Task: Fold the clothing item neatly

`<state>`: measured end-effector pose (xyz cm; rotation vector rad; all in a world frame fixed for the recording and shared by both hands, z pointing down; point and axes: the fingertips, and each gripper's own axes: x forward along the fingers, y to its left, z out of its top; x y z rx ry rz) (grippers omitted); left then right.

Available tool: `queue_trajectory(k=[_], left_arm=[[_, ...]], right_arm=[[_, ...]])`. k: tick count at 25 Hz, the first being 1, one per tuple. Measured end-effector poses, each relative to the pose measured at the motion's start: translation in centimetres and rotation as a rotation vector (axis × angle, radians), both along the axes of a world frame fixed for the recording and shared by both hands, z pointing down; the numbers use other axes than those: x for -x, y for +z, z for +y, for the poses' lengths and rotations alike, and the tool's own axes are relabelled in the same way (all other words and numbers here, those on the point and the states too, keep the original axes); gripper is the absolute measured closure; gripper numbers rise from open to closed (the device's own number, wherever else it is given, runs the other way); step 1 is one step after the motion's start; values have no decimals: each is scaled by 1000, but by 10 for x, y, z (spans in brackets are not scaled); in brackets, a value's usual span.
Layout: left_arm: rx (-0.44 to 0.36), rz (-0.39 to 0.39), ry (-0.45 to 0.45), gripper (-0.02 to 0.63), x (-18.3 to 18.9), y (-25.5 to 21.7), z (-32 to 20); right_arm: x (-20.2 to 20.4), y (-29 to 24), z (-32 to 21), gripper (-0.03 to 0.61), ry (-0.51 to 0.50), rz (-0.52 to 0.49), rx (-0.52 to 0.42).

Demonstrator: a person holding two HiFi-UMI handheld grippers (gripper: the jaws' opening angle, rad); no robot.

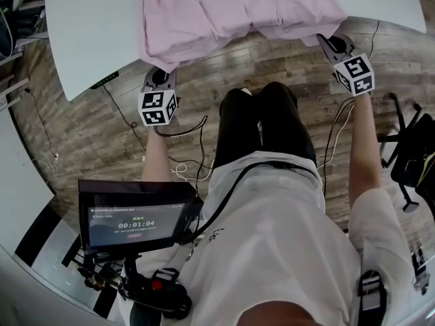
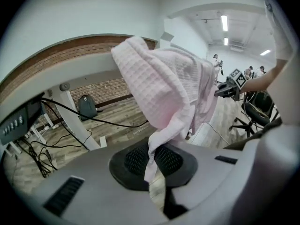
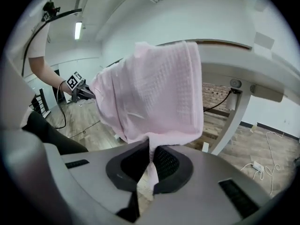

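Wooden floor (image 1: pixel 81 128) lies under a white table (image 1: pixel 88 26), and a person in black trousers (image 1: pixel 262 124) sits at the near edge of this table, with one gripper in each hand.

The pink garment (image 1: pixel 231 9) is spread on the table top. Its near hem hangs over the edge, down toward both grippers.

The left gripper (image 2: pixel 151 165) has its jaws pressed together on a thin fold of the garment's left corner. This fold passes between the two dark pads and a short end comes out on the near side of them. Directly above and beyond the jaws the cloth rises in a bunched mass to the table edge. A brick wall (image 2: pixel 98 88) and a white table leg (image 2: pixel 70 116) stand to the left of this gripper, behind the cloth.

The right gripper (image 3: pixel 151 162) is also clamped on the garment, at the right corner of the hem. The pinched cloth goes up from its jaws and opens into a wide sheet that hangs from the table edge just above. Another table leg (image 3: pixel 234 121) is to the right of this gripper.

Both grippers are a little below the table edge and well apart from each other, with the hanging hem between them. A small screen (image 1: pixel 132 219) is behind the left gripper, close to the person's body.
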<state>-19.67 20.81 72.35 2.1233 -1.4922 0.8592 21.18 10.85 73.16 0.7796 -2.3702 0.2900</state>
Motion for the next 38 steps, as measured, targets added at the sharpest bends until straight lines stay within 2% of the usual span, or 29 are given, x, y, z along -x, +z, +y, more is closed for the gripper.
queue_trajectory(k=[7, 21, 29, 38], left_arm=[[16, 26, 22, 597, -9, -62, 30], [-58, 75, 17, 597, -20, -179, 44], [-119, 95, 6, 597, -5, -231, 40], [-224, 122, 6, 597, 18, -272, 11]], right_arm=[[5, -76, 34, 568, -17, 3, -7], [16, -187, 51, 568, -20, -3, -57], [19, -243, 45, 568, 18, -31, -111], [25, -290, 16, 568, 132, -144, -179]])
